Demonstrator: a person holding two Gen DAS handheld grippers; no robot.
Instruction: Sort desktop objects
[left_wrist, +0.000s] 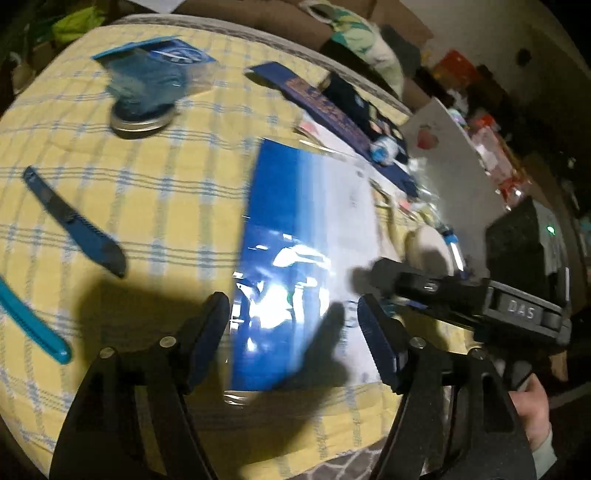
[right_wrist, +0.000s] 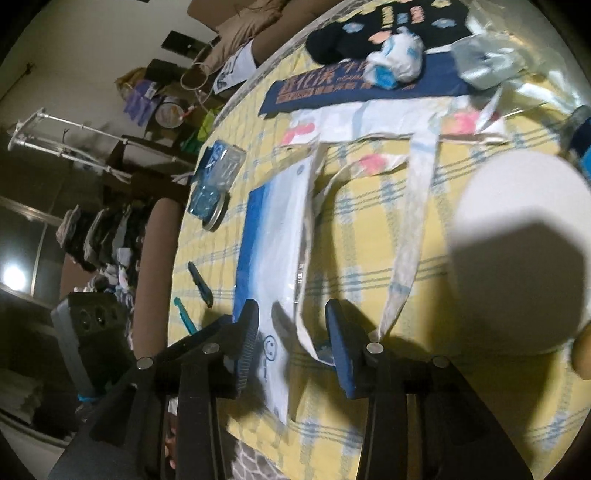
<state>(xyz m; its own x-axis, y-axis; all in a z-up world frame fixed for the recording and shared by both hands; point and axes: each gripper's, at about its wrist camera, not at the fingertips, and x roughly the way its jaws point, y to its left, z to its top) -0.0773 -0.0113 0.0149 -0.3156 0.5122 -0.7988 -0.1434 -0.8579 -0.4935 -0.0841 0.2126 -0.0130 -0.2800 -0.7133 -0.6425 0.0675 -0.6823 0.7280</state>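
Note:
A blue-and-white plastic pouch (left_wrist: 295, 236) lies flat on the yellow checked cloth (left_wrist: 155, 206); it also shows in the right wrist view (right_wrist: 273, 236). My left gripper (left_wrist: 291, 325) is open and empty just above its near end. My right gripper (right_wrist: 291, 332) is open and empty over the pouch's white edge and a white bag's handle loops (right_wrist: 406, 236). The right gripper's body shows in the left wrist view (left_wrist: 480, 302). A dark blue utility knife (left_wrist: 74, 221), a teal tool (left_wrist: 33, 321) and a blue packet on a metal lid (left_wrist: 147, 92) lie to the left.
A white roll (right_wrist: 517, 254) stands close on the right. A navy printed strip (right_wrist: 362, 88), a dark printed cloth (right_wrist: 388, 29) and a crumpled white wrapper (right_wrist: 395, 59) lie at the far side. A black box with a green light (left_wrist: 524, 240) stands beyond the table edge.

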